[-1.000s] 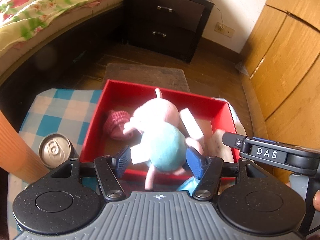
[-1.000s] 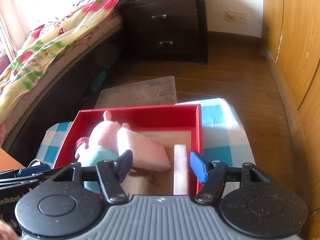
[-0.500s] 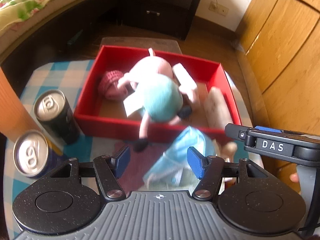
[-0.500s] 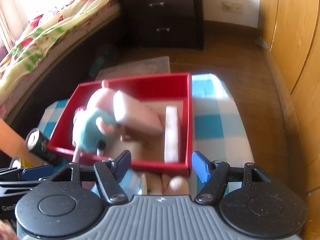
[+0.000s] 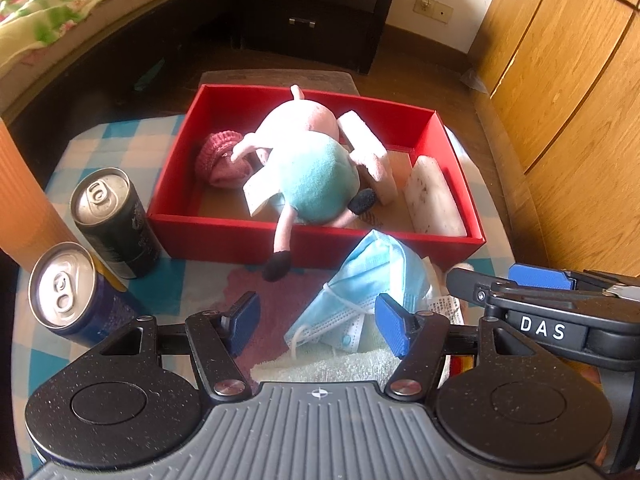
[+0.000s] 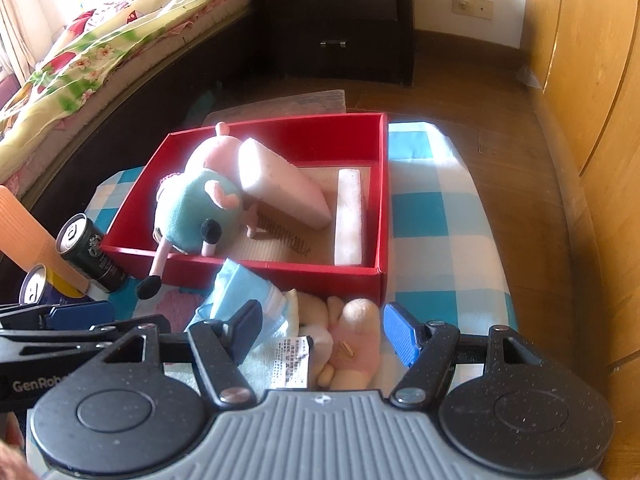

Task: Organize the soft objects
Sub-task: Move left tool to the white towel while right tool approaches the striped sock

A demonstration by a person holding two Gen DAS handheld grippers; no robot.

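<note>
Holding a pig plush [image 5: 316, 176] and sponges [image 6: 280, 184], red box [image 5: 312, 244]; both tongs open

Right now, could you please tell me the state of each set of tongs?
Left tongs: open, empty, above the blue face mask.
Right tongs: open, empty, above the small plush toy.

Two drink cans [image 5: 110, 220] stand beside a dark nightstand [image 6: 336, 20].

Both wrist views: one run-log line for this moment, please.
left gripper: open, above face mask | right gripper: open, above small plush | red box: holds pig plush, sponges
</note>
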